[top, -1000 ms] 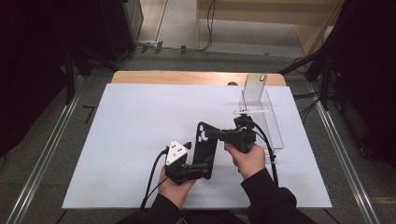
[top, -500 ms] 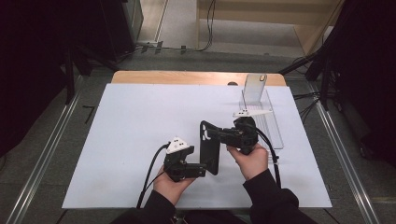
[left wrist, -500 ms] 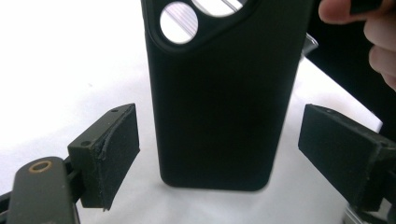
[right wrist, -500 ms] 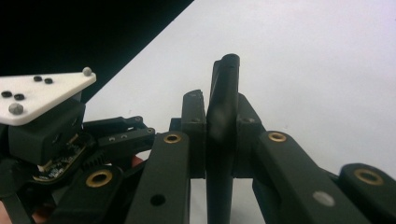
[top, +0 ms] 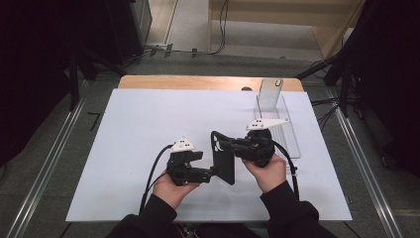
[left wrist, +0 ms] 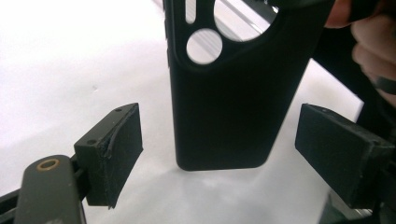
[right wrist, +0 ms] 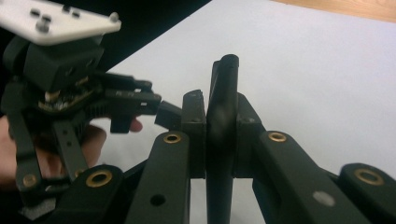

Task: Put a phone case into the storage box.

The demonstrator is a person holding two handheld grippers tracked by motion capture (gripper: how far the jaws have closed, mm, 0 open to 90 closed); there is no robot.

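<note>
Phone case (top: 224, 157) held above white table sheet (top: 124, 129).

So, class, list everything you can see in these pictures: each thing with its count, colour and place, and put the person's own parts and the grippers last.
Phone case: one, black, held on edge above the sheet between the two grippers, camera cut-outs at one end.
Clear stand: one, transparent plastic with an upright back, at the far right of the sheet.
Sheet: one, white, covering most of the table.
Table: one, light wood, its far edge showing beyond the sheet.
Right gripper: one, black with a pale plate on top, jaws shut on the phone case.
Left gripper: one, black with a pale plate, jaws open either side of the case, pads not touching it; they have just been closing.
Hands: two, in dark sleeves, at the near edge.
</note>
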